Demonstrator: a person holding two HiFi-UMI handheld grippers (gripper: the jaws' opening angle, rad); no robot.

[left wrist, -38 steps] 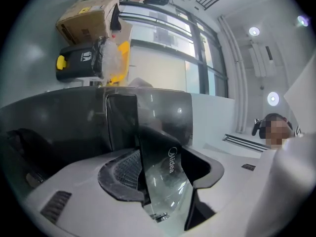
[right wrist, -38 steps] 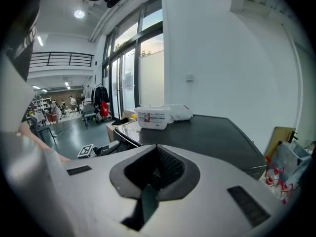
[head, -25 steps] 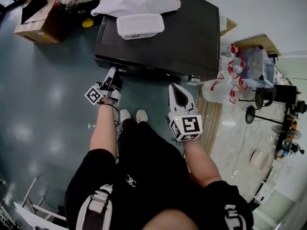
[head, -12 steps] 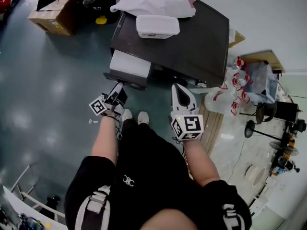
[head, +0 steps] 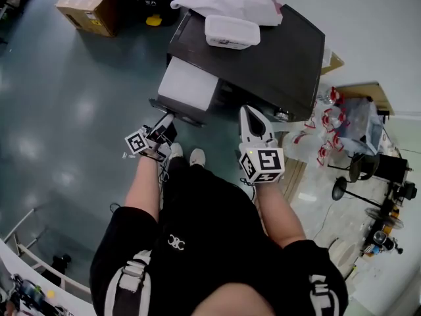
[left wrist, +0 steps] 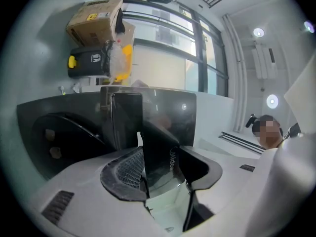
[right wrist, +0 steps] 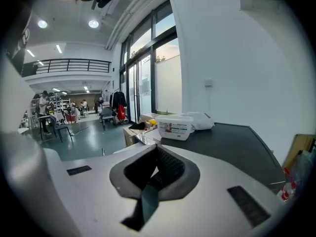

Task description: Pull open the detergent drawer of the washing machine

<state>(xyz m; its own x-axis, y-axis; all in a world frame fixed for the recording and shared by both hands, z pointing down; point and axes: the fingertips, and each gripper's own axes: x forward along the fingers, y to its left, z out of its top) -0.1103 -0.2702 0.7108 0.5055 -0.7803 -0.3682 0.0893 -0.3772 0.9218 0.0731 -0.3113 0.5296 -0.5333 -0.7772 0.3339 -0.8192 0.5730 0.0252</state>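
Observation:
A black-topped washing machine stands before me. Its detergent drawer sticks out of the front at the left, white inside. My left gripper is at the drawer's front edge. In the left gripper view the dark drawer front stands between the pads, and my left gripper is shut on it. My right gripper hovers near the machine's front right, shut and holding nothing. In the right gripper view, my right gripper points over the machine top.
A white lidded box and a white bag lie on the machine top. A cardboard box sits on the floor at the far left. Shrink-wrapped bottles and a fan stand are at the right. My feet are close below the drawer.
The drawer has slid out of the machine's front, from closed to well extended, with the left gripper drawing back on it. The right gripper stayed close to the machine's front.

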